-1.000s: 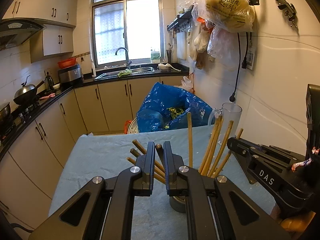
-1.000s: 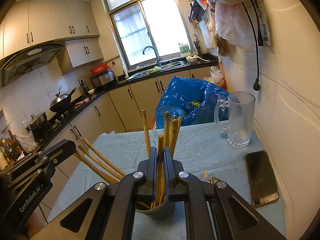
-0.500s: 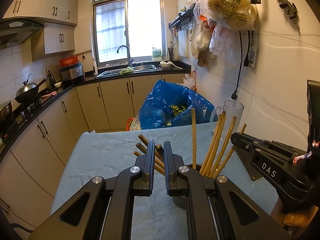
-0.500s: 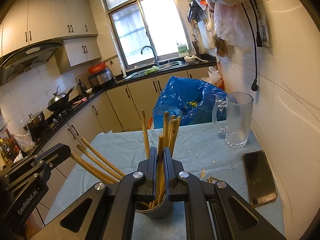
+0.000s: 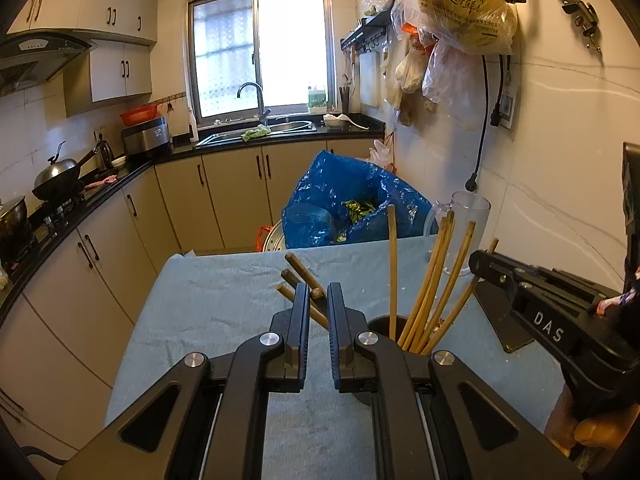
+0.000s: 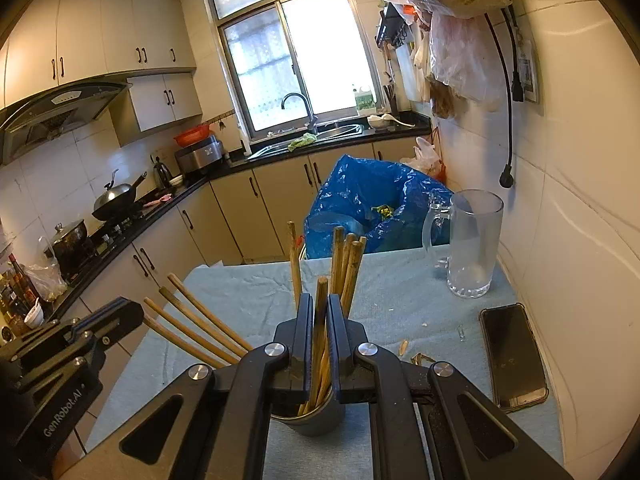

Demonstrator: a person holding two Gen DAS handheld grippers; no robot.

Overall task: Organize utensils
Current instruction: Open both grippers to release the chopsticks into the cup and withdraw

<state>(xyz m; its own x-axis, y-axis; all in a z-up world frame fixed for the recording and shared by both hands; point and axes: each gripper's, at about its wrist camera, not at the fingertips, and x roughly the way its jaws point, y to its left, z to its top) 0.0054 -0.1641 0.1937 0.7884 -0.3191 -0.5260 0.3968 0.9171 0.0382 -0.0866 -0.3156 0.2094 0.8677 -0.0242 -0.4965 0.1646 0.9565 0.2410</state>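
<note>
A dark metal cup (image 6: pixel 308 420) stands on the grey-blue cloth and holds several wooden chopsticks (image 6: pixel 344 264); the cup's rim also shows in the left wrist view (image 5: pixel 384 322), with chopsticks (image 5: pixel 436 276) fanning up from it. My left gripper (image 5: pixel 319 292) is shut on a chopstick (image 5: pixel 318 293), beside several others (image 5: pixel 298 270) that lean left out of the cup. My right gripper (image 6: pixel 320 304) is shut on one upright chopstick (image 6: pixel 321 292) above the cup. Each gripper shows in the other's view: the right (image 5: pixel 480 260) and the left (image 6: pixel 124 308).
A clear glass mug (image 6: pixel 472 244) stands at the table's far right by the wall. A black phone (image 6: pixel 514 356) lies to the right of the cup. A blue bin bag (image 5: pixel 344 204) is beyond the table's far edge. Kitchen counters run along the left.
Both grippers have risen slightly and stay shut. The chopsticks at the left gripper sit higher and further away in view. The right gripper's chopstick has hardly moved.
</note>
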